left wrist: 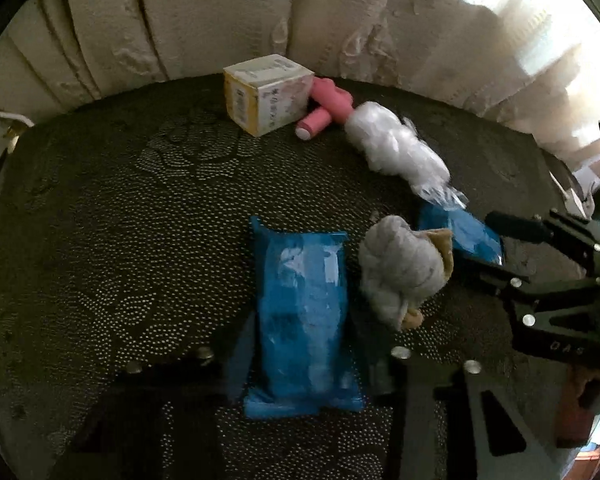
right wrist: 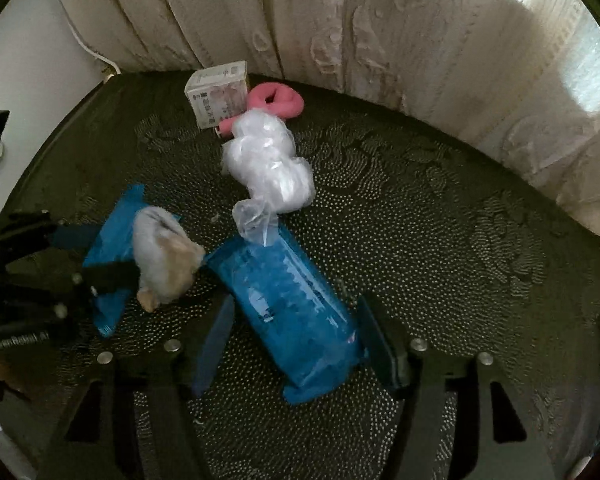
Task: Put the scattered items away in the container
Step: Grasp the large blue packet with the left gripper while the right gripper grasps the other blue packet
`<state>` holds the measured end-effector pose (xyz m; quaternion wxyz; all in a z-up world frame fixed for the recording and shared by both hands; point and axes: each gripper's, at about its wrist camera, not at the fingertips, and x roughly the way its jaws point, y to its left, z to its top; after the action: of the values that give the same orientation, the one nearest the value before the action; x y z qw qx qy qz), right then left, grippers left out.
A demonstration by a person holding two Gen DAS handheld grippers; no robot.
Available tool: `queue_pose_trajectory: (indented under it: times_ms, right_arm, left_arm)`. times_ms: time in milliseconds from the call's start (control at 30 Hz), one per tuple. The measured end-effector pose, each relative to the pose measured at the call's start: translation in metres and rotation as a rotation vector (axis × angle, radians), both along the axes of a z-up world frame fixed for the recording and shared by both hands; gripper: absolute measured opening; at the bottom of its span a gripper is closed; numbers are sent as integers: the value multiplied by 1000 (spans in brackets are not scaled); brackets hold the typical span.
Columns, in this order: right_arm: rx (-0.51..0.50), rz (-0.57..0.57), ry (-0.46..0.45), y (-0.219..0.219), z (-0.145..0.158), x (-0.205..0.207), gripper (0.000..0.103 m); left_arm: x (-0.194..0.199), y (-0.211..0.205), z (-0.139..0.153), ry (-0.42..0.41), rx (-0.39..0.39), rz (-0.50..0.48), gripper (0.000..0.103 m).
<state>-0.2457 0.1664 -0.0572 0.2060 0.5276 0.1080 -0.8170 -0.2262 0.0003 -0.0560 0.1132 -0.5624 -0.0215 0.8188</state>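
On my dark tabletop (right wrist: 420,220) I count two blue packets (left wrist: 304,312) (right wrist: 287,300), one grey sock ball (left wrist: 400,268), one clear bag (right wrist: 267,160), one pink toy (left wrist: 328,104) and one small box (left wrist: 267,92).

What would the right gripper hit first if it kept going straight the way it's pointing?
Most likely the blue packet. It lies between the right gripper's spread fingers, which don't seem to press it. Depth is unclear, so the dark dotted tabletop underneath may come almost at once.

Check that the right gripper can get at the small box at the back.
Probably not directly. The right gripper straddles a blue pack, and the white plastic bundle and pink roll lie between it and the small box.
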Motion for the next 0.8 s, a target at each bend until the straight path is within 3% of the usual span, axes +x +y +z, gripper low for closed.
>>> queue_pose_trajectory:
  times_ms: [167,467,700,800]
  right_arm:
    - [-2,-33,-9,3,1,4,59]
    - [-84,-138,3,17,30,48,59]
    - [-154,-224,41,32,57,101,59]
    - [-183,-270,61,48,69,126,59]
  left_arm:
    - [3,1,3,-4,-2,14,40]
    - [25,-9,28,33,0,54,40]
    - [54,2,53,77,-1,6,40]
    - [70,28,65,101,-2,-44,40]
